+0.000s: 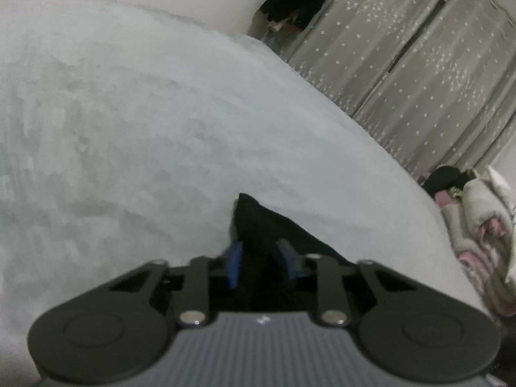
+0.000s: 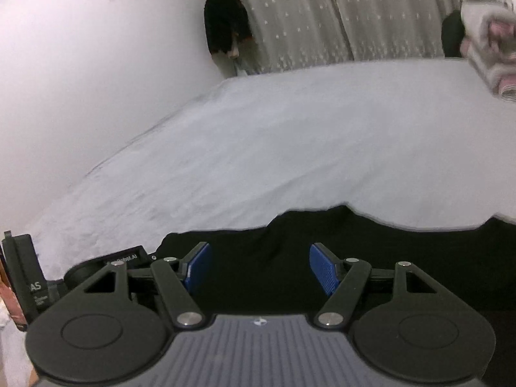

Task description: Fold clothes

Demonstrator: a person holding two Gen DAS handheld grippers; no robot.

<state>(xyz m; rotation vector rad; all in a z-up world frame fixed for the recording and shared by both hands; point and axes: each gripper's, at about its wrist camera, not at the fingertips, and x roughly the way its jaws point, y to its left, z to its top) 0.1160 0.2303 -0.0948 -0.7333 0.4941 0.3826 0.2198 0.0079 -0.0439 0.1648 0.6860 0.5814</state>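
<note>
A home bedroom: white bed (image 2: pixel 290 148), star-patterned curtains (image 2: pixel 371 13), folded bedding (image 1: pixel 477 225).

Bare bed (image 2: pixel 290 148); bedding pile (image 2: pixel 487 48) far corner.

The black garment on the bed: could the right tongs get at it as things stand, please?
Probably yes: the right tongs hang open directly over the black garment, with nothing between their pads and the cloth.

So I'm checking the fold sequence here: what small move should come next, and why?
Probably bring the right gripper down to close on the black garment. The left gripper already pinches a corner of the cloth, while the right one is open above it, holding nothing, so the bed still carries that side.
</note>
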